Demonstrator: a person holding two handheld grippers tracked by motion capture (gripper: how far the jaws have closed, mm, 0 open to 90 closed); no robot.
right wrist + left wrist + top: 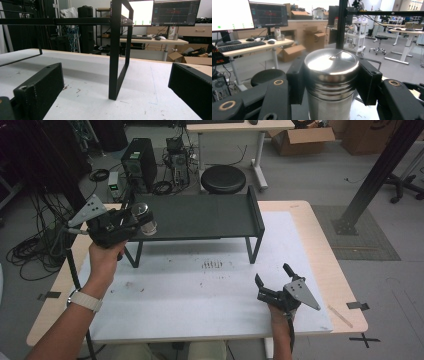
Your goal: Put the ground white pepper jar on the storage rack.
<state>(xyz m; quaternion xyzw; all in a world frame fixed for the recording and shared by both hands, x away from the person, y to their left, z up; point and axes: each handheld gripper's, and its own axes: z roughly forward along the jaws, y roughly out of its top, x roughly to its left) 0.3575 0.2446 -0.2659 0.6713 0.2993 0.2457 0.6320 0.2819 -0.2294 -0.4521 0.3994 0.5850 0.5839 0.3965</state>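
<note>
The left gripper point(142, 222) holds a shiny round steel can with a flat lid point(144, 218). Its two black jaws press on the can from both sides, just under the lid. In the left gripper view the can point(331, 82) stands straight up, with its long side going up and down and its lid point(331, 60) pointing to the ceiling. In the high view the can is at the left end of the flat black metal shelf on thin legs point(200, 217). I cannot tell if the can's bottom touches the shelf or hangs just over it.

The shelf stands on the far half of the white table top with a light wood rim point(210, 290). Its raised end is on the right.

The right gripper point(272, 280) is near the front right corner of the table, well apart from the can. Its jaws stand wide and hold nothing. In the right gripper view one black shelf leg point(117, 65) stands on the white top between the two jaws, farther off
</note>
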